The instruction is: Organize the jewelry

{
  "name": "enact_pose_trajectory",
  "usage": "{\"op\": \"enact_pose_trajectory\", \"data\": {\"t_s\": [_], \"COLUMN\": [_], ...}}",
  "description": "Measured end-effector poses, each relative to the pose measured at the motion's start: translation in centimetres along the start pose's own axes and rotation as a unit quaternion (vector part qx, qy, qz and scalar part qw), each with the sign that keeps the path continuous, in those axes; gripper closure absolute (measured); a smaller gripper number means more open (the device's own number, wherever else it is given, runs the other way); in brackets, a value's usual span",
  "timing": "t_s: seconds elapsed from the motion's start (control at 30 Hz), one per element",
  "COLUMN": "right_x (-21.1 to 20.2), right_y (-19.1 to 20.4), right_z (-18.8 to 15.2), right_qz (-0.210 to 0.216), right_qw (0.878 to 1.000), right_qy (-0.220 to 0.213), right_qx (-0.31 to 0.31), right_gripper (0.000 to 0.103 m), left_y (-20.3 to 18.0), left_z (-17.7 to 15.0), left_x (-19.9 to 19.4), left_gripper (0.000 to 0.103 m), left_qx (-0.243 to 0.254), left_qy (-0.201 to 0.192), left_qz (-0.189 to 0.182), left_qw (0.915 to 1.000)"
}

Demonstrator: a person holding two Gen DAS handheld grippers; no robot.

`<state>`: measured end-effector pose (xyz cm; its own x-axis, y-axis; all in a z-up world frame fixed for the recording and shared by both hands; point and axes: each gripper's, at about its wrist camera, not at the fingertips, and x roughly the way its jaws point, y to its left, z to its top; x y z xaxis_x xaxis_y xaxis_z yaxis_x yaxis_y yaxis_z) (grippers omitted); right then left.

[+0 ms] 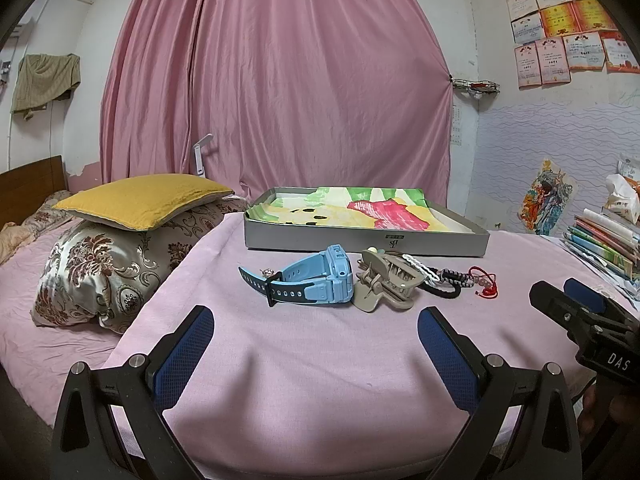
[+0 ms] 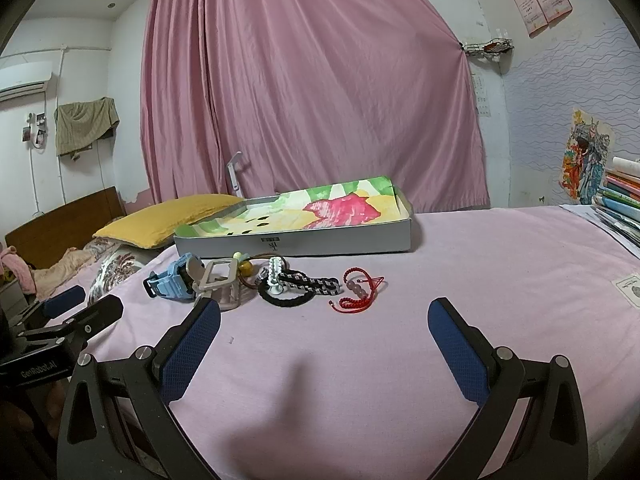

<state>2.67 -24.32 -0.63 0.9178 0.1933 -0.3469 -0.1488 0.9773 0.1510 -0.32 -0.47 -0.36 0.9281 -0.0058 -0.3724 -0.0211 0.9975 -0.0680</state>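
Note:
On a pink-covered table lie a light blue watch (image 1: pixel 316 278) (image 2: pixel 170 280), a beige claw hair clip (image 1: pixel 384 284) (image 2: pixel 218 280), black and black-white braided bands (image 1: pixel 444 280) (image 2: pixel 304 288) and a red cord bracelet (image 1: pixel 484 282) (image 2: pixel 360 290). Behind them stands a shallow grey box (image 1: pixel 360 240) (image 2: pixel 296 242) lined with a colourful painting. My left gripper (image 1: pixel 314 320) is open and empty, short of the watch. My right gripper (image 2: pixel 324 314) is open and empty, short of the red bracelet; it also shows at the right edge of the left wrist view (image 1: pixel 580 312).
A bed with a yellow pillow (image 1: pixel 140 200) on a floral pillow (image 1: pixel 108 272) lies to the left. A stack of books (image 1: pixel 604 240) (image 2: pixel 620 204) sits on the table's right. A pink curtain (image 1: pixel 280 80) hangs behind.

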Motion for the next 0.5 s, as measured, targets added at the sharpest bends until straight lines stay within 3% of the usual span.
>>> {"op": "enact_pose_trajectory", "data": {"t_s": [0.5], "right_x": [-0.14], "right_y": [-0.07], "right_z": [0.03], "right_qz": [0.0], "right_qw": [1.0], "right_qy": [0.0], "right_qx": [0.001], "right_gripper": [0.001], "left_y": [0.18], "left_z": [0.21], "left_x": [0.15], "left_gripper": [0.001], "left_qx": [0.0], "left_qy": [0.001], "left_qz": [-0.001], "left_qw": [1.0]}}
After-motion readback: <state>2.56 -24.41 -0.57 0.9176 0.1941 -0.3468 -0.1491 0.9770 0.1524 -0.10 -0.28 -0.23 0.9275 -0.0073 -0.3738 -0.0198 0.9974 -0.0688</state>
